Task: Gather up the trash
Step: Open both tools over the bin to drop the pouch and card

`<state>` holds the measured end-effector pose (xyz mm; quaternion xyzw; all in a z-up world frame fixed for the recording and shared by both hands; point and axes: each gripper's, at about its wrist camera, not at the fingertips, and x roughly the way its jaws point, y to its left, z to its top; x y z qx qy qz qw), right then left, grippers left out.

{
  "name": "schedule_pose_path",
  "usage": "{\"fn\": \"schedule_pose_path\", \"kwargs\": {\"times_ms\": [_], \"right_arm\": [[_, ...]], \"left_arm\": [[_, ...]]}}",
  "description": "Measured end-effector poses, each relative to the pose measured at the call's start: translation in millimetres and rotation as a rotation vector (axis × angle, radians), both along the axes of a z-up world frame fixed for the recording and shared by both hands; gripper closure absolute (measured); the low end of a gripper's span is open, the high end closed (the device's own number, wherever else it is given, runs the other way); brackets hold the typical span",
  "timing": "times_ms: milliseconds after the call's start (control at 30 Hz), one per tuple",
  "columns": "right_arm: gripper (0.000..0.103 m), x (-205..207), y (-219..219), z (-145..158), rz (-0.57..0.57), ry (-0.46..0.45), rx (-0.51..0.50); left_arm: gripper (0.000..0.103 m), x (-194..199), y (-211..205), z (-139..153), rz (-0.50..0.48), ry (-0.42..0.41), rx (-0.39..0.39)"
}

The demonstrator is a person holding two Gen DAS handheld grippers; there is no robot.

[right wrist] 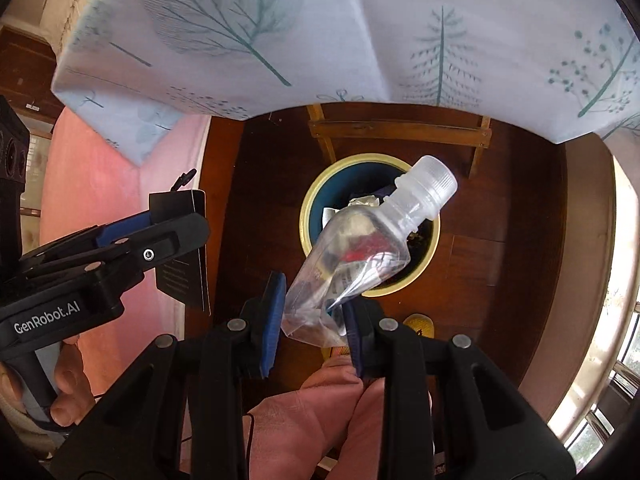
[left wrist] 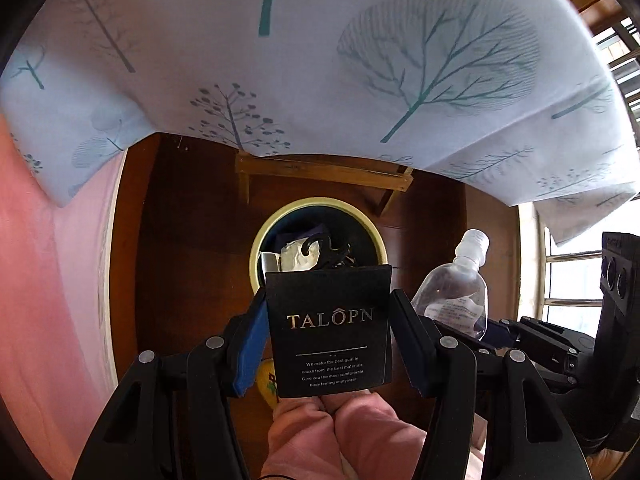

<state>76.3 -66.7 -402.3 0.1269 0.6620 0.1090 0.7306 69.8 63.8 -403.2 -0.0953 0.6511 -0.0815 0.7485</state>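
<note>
In the left wrist view the left tool is clenched on a black card sleeve printed "TALOPN", its blue pads pressing the sleeve's two side edges at the lower centre of the frame. Just above the sleeve's top edge sits the round trash bin, cream-rimmed with a dark inside, standing on the dark wooden floor; crumpled wrappers and a black plastic hook lie in it, partly hidden by the sleeve. In the right wrist view the right tool grasps a crumpled clear plastic bottle by its flattened bottom end, the capped neck pointing to the upper right and lying across the bin in the picture, so that much of the opening is covered. A pale tablecloth printed with teal trees hangs across the whole top of both frames, and below its edge a wooden frame with legs stands just behind the bin. A pink surface fills the left side. Pink trouser legs rise from the bottom centre, and something yellow shows on the floor beside them. A window glows at the right edge.
</note>
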Motion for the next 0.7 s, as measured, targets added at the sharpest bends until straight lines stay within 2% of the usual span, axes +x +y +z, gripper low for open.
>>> {"fn": "schedule_pose_path", "kwargs": {"times_ms": [167, 267, 533, 567, 600, 633, 700], "right_arm": [[0.078, 4.5, -10.8, -61.5, -0.018, 0.023, -0.003], [0.078, 14.5, -19.5, -89.5, -0.040, 0.030, 0.006], [0.076, 32.5, -21.1, -140.1, -0.095, 0.043, 0.057], [0.074, 35.4, -21.7, -144.4, -0.099, 0.047, 0.053], [0.062, 36.4, -21.1, -146.8, -0.102, 0.048, 0.042], [0.045, 37.0, -21.3, -148.3, -0.108, 0.048, 0.037], [0.039, 37.6, -22.3, -148.3, -0.124, 0.041, 0.050]], "left_arm": [[0.044, 15.0, -2.0, -56.0, 0.019, 0.017, 0.026], [0.044, 23.3, 2.5, -81.3, 0.038, 0.027, 0.005], [0.040, 28.7, 8.9, -126.5, 0.037, 0.050, -0.024], [0.039, 29.6, 9.6, -128.8, 0.037, 0.058, -0.029], [0.034, 29.1, 9.6, -132.0, 0.039, 0.065, -0.032], [0.024, 29.6, 10.6, -134.0, 0.043, 0.075, -0.033], [0.017, 29.7, 14.0, -134.4, 0.059, 0.094, -0.039]]}}
